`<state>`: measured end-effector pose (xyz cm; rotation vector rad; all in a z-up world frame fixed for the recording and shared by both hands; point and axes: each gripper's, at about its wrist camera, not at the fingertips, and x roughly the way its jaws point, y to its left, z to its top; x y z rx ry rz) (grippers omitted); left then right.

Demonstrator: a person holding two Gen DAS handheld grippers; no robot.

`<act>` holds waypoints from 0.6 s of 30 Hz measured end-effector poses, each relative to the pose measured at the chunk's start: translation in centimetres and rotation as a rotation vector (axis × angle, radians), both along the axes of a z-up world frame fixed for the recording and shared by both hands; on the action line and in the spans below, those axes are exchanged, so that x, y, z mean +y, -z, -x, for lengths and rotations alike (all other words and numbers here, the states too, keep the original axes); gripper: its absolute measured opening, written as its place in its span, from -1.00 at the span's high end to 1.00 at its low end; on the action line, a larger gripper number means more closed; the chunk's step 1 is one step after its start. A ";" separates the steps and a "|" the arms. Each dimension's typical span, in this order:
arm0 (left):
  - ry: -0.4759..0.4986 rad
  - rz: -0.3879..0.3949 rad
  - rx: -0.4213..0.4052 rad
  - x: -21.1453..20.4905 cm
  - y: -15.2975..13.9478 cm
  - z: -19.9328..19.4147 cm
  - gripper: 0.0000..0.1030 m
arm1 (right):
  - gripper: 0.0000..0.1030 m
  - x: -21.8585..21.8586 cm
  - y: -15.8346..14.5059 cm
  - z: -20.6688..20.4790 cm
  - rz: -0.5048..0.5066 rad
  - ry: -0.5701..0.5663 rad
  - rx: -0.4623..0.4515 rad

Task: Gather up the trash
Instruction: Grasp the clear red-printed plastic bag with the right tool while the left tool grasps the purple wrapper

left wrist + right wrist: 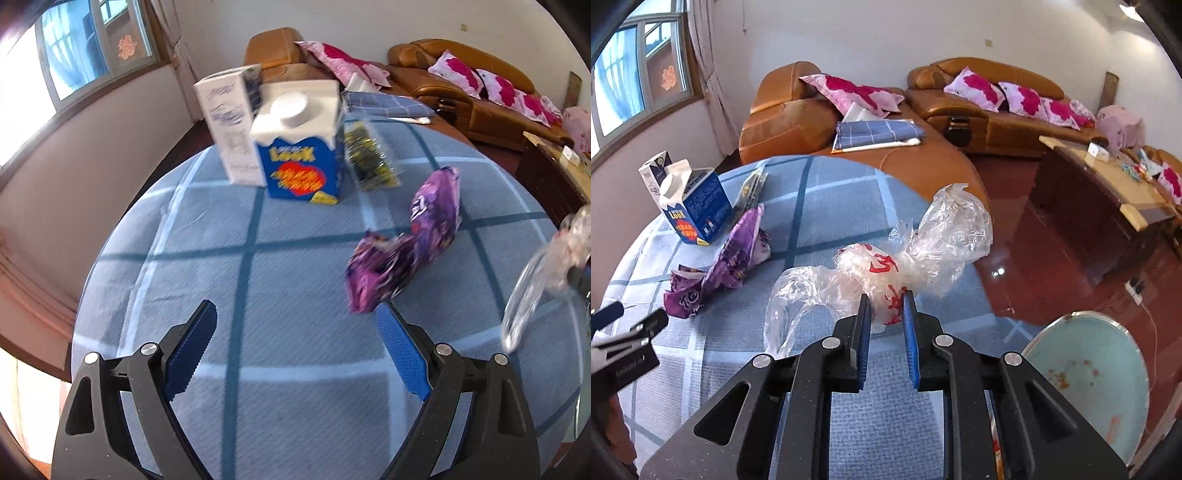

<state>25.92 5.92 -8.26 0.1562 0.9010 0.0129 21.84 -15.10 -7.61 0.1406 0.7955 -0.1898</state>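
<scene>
The right gripper [885, 306] has its jaws squeezed narrow on a clear plastic bag [886, 266] with red print, held above the counter [849, 206] edge. A blue bin [1089, 373] waits on the floor, low and to the right. The left gripper [295, 314] has its jaws wide and holds nothing. The purple wrapper [406, 247] lies just ahead, a bit right, its long side running away from the jaws. The left hand is nearer it.
</scene>
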 end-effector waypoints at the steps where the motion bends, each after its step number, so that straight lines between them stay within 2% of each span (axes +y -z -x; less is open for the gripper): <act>1: 0.007 -0.002 -0.004 -0.3 0.0 -0.2 -0.68 | 0.66 0.0 0.5 -0.1 -0.004 0.002 0.011; 14: 0.096 0.020 0.005 -3.8 1.3 -4.0 -0.64 | 0.66 0.4 2.0 0.0 -0.008 -0.011 0.024; 18: 0.124 0.043 0.033 -4.6 2.1 -4.7 -0.20 | 0.66 0.3 2.2 -0.1 -0.013 -0.014 0.032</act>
